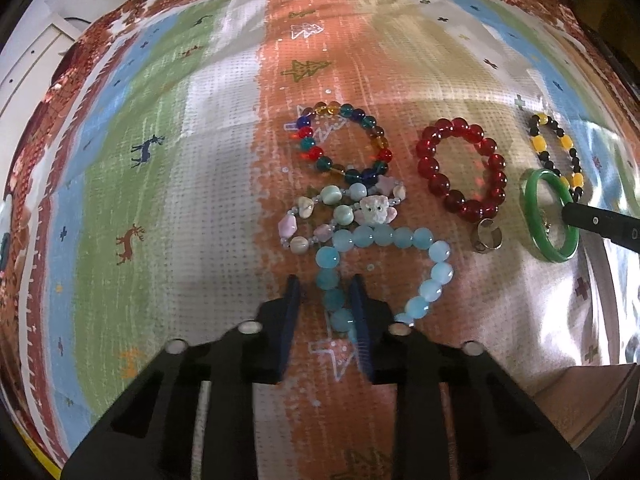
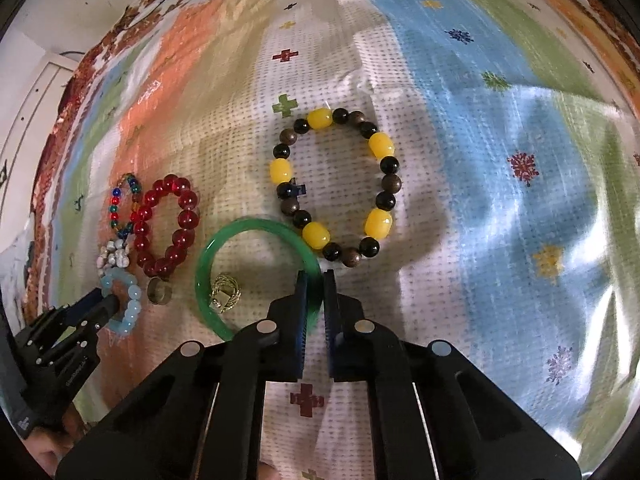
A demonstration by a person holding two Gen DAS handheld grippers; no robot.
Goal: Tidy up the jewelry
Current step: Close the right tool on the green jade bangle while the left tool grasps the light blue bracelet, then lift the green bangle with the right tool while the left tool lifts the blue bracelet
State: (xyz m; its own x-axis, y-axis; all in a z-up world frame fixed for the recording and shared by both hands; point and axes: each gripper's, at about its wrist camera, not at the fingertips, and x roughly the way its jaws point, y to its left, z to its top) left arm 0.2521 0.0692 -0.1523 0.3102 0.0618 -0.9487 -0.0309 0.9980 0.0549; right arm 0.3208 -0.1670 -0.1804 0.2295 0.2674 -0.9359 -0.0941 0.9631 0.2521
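Six bracelets (image 1: 460,168), glossy beads, varied colours.

From my left wrist feed, the light blue glass-bead bracelet (image 1: 384,264) loses a stretch at 6 o'clock behind my left gripper (image 1: 326,304), and the small gold trinket (image 2: 225,293) inside the bangle is too blurry to identify.

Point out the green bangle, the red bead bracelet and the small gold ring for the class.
green bangle (image 2: 208,258): right wrist view, on its left rim.
red bead bracelet (image 1: 428,146): left wrist view, on a bead at its left side.
gold ring (image 2: 226,294): right wrist view, on the ring's middle, inside the bangle.
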